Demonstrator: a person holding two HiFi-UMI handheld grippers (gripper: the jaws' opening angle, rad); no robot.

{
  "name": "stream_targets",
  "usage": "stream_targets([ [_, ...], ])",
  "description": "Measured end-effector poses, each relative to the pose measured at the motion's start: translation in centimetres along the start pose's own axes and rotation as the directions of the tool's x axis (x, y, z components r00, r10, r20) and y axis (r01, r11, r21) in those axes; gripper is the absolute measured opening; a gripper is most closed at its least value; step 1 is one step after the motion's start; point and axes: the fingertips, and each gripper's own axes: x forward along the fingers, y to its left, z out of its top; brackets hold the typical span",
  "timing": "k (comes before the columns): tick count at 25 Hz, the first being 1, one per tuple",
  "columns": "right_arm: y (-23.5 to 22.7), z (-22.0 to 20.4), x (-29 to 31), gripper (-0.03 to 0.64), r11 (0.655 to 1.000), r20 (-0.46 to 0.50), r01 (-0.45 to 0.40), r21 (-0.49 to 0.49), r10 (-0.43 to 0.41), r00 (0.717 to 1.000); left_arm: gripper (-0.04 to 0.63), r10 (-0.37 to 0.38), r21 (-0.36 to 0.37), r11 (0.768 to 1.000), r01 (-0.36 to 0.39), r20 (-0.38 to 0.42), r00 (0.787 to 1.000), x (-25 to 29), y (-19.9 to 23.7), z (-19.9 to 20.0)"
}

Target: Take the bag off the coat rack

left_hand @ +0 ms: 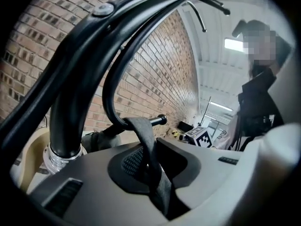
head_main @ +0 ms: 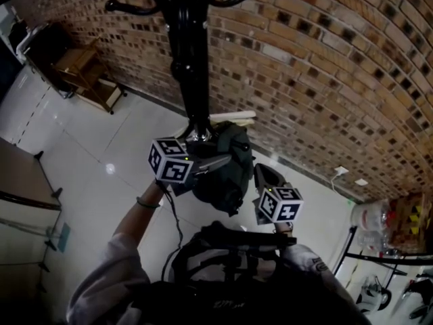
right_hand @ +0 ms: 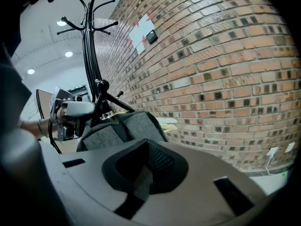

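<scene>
A dark grey bag hangs low against the black coat rack. In the head view my left gripper reaches in from the left at the bag's top. In the left gripper view its jaws are shut on the bag's grey strap, which loops over a curved rack hook. My right gripper is at the bag's right side. In the right gripper view its jaws are closed on a grey strap, with the bag just ahead and the left gripper beyond.
A brick wall runs right behind the rack. A wooden stand is at the far left on the white tiled floor. Clutter and metal frames fill the right corner. A person's dark jacket shows at the right.
</scene>
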Motion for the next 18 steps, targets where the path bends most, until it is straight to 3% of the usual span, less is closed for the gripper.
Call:
stream_targets([
  [6, -0.6, -0.7, -0.4, 0.009, 0.999, -0.013, 0.037, 0.018, -0.037, 0.999, 0.043, -0.054, -0.063, 0.996, 0.06, 0.086, 0.995, 0.3, -1.6, 1.5],
  [11, -2.4, -0.7, -1.1, 0.009, 0.995, -0.006, 0.087, 0.046, -0.086, 0.996, 0.04, -0.126, -0.157, 0.977, 0.145, 0.128, 0.984, 1.3, -4.4, 3.3],
  [18, -4.3, -0.8, -1.6, 0.009, 0.988, 0.01, 0.111, 0.104, -0.112, 0.994, 0.038, -0.167, -0.136, 0.974, 0.181, 0.104, 0.98, 2.3, -8.6, 5.2],
])
